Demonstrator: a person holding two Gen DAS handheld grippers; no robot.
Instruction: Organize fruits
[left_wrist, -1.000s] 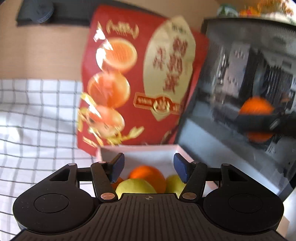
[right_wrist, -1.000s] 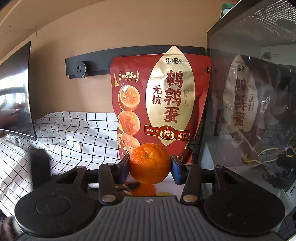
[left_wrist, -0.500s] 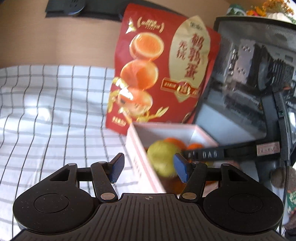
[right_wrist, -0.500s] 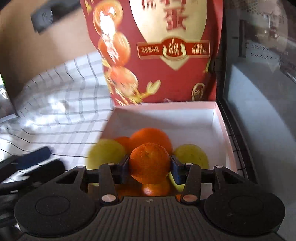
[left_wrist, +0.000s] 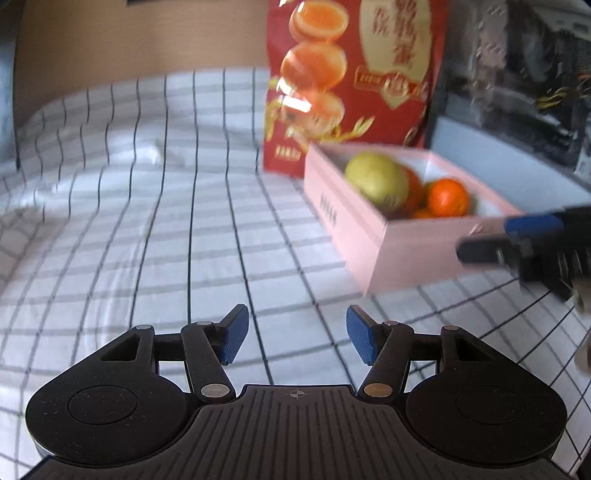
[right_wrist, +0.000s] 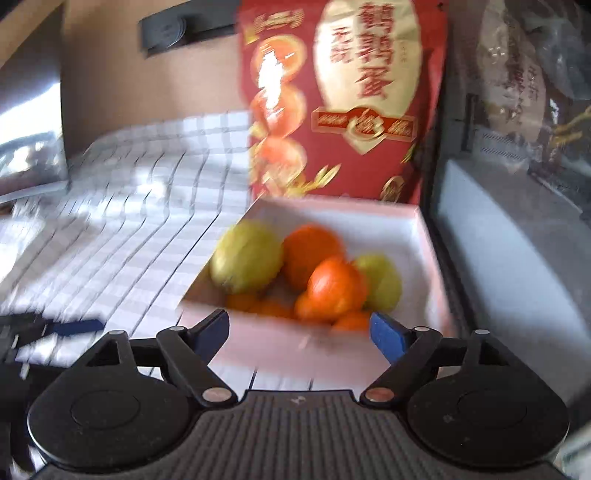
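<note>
1. We're looking thru the right wrist view; the right gripper (right_wrist: 297, 330) is sitting low centre w/ jaws that have just been opening; nothing is betw. them now; they're standing wide and empty.
2. The orange (right_wrist: 336, 282) is lying free in the pink box (right_wrist: 421, 236), centre-right of frame, on top of the other fruit; it's touching a yellow-green fruit (right_wrist: 246, 254) pile-mate on its left side & another behind it on the right.
3. In the left wrist view the left gripper (left_wrist: 297, 339) is hovering bottom centre over the checked cloth (left_wrist: 147, 221); its jaws are standing apart w/ nothing in them; the box is sitting right of centre, well apart from it.
4. We're judging the drop as done; box is looking fairly full at the near end.
5. What could go wrong, as we're reading it: the orange is perching high on the heap, so it may be rolling toward the near wall or over it if the pile settles.
6. The right tool's tips are hanging just beside the box's near rim; pulling back carelessly could be nudging the light box along the cloth.
7. The red snack bag (right_wrist: 343, 99) is standing upright right behind the box; a shove to the box could be tipping it onto the fruit.
8. Both views are blurring, so exact contact betw. tips & rim we can't tell.
</note>
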